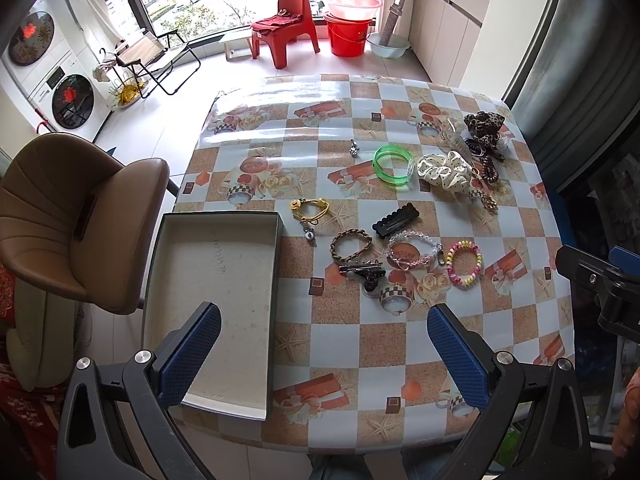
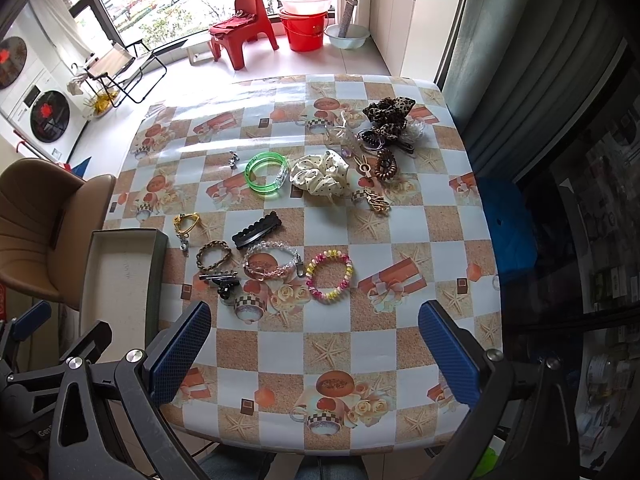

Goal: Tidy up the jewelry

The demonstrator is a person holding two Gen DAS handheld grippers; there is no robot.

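Observation:
An open grey box (image 1: 212, 304) lies empty at the table's left edge; it also shows in the right wrist view (image 2: 120, 276). Jewelry is spread to its right: a yellow cord bracelet (image 1: 310, 209), a braided brown bracelet (image 1: 351, 244), a black clip (image 1: 395, 220), a clear bead bracelet (image 1: 412, 249), a pink-yellow coil bracelet (image 1: 464, 264), a green bangle (image 1: 393, 164), a cream scrunchie (image 1: 444, 170). My left gripper (image 1: 324, 344) is open and empty above the near table edge. My right gripper (image 2: 314, 344) is open and empty, nearer than the coil bracelet (image 2: 329, 276).
A leopard scrunchie (image 1: 484, 124) and coil hair ties (image 1: 490, 170) pile at the far right. A black hair claw (image 1: 364, 274) lies near the bracelets. A brown chair (image 1: 68, 216) stands left of the table (image 1: 360, 360). The right gripper's body (image 1: 600, 280) shows at the right edge.

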